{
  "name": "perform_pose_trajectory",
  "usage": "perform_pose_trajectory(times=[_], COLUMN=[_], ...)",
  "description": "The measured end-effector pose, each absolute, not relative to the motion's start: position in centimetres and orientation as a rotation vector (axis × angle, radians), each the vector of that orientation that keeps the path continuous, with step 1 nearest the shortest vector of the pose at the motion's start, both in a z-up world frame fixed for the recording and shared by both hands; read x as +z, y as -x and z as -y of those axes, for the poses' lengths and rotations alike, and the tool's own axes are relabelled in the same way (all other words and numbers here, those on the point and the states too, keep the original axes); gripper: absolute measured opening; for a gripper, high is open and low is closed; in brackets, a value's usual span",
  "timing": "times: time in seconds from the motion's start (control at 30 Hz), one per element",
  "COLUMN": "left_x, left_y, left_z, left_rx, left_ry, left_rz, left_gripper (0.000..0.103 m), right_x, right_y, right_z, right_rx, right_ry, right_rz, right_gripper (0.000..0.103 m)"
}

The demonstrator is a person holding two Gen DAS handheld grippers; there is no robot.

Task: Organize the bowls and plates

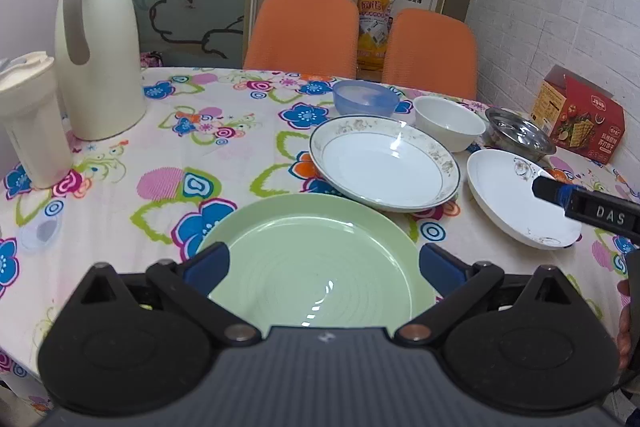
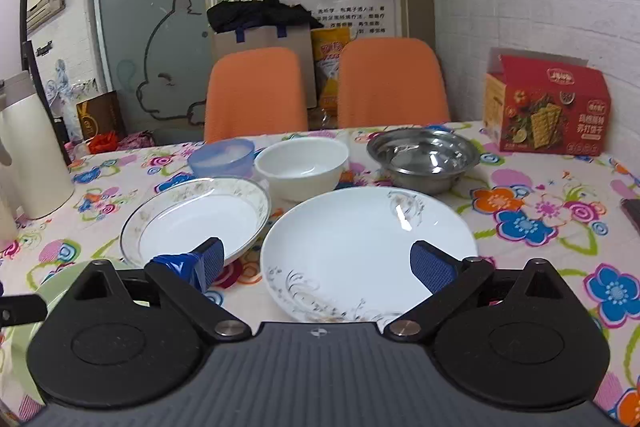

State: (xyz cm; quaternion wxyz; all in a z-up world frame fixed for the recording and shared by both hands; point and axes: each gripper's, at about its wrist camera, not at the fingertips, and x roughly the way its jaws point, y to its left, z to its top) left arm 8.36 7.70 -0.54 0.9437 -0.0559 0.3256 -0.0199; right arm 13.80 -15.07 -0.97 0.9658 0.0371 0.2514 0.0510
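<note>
Nearest in the left wrist view: left gripper (image 1: 324, 269), fingers spread wide and holding nothing, hovering over the green plate (image 1: 316, 263) flat on the flowered tablecloth (image 1: 120, 163). Nearest in the right wrist view: right gripper (image 2: 318, 267), fingers likewise wide apart and empty, poised above the near part of the white plate with grey scrollwork (image 2: 368, 251). Just left of that plate, and just beyond the green one: gold-rimmed deep plate (image 1: 384, 163), apparently overlapping the green plate's far rim, though contact was hard to judge. Farther back, in a row from left to right: translucent blue bowl (image 2: 222, 157), white bowl (image 2: 302, 169), steel bowl (image 2: 424, 159), the blue and white ones close together. At the far right by the wall: red cracker box (image 2: 546, 105). At the far left: cream thermos jug (image 1: 100, 47) and a paler tumbler (image 1: 34, 119). Beyond the table: two orange chairs (image 2: 256, 93).
</note>
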Motion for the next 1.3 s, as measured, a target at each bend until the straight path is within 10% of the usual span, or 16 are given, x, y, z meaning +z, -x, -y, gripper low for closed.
perform_pose_trajectory(times=[1.3], left_x=[-3.6], left_y=[-29.4], left_z=[-12.6], left_rx=[-0.074], left_ry=[0.126], left_rz=[-0.838], left_gripper=[0.1], right_x=[-4.8], right_y=[-31.0], right_z=[5.6], right_rx=[0.337], right_ry=[0.004], right_rz=[-0.79], right_gripper=[0.089])
